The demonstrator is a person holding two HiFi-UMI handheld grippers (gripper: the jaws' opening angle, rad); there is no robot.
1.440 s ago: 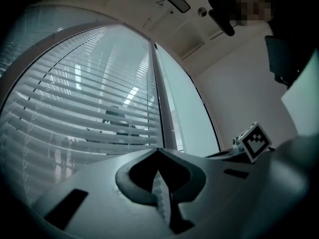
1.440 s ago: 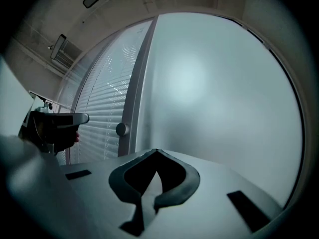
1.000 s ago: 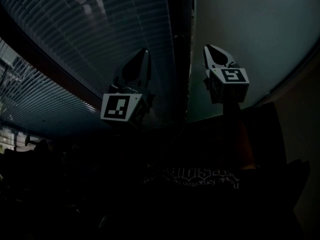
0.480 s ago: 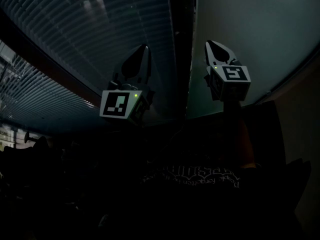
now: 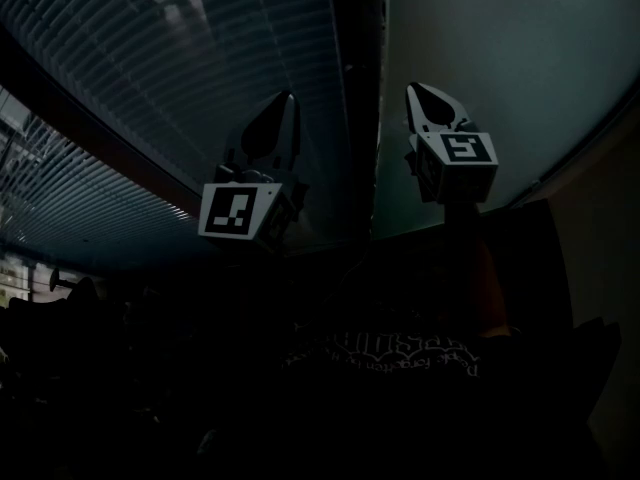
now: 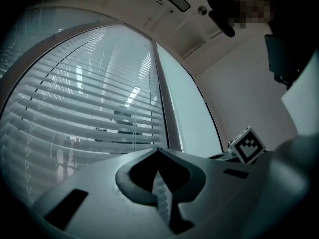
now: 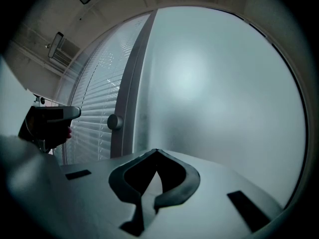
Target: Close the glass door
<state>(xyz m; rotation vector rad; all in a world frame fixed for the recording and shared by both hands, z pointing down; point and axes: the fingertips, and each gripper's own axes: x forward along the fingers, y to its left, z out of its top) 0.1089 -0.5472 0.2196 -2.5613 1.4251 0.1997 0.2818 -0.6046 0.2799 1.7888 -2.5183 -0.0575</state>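
A frosted glass door (image 7: 214,83) fills the right gripper view, with its grey upright frame (image 7: 128,103) and a round knob (image 7: 114,122) at its left edge. In the head view the same pale pane (image 5: 510,68) stands right of a dark post (image 5: 358,98). My right gripper (image 5: 418,92) points at the pane close to that post, shut and empty, its tips (image 7: 157,151) meeting. My left gripper (image 5: 285,101) is raised before the slatted glass, also shut with nothing in it, tips (image 6: 158,150) together. Neither gripper visibly touches the door.
Glass with horizontal blinds (image 5: 190,58) lies left of the post, and figures show dimly behind the slats (image 6: 89,108). A plain wall (image 6: 249,93) rises at the right. The lower head view is dark, with a person's printed shirt (image 5: 385,353).
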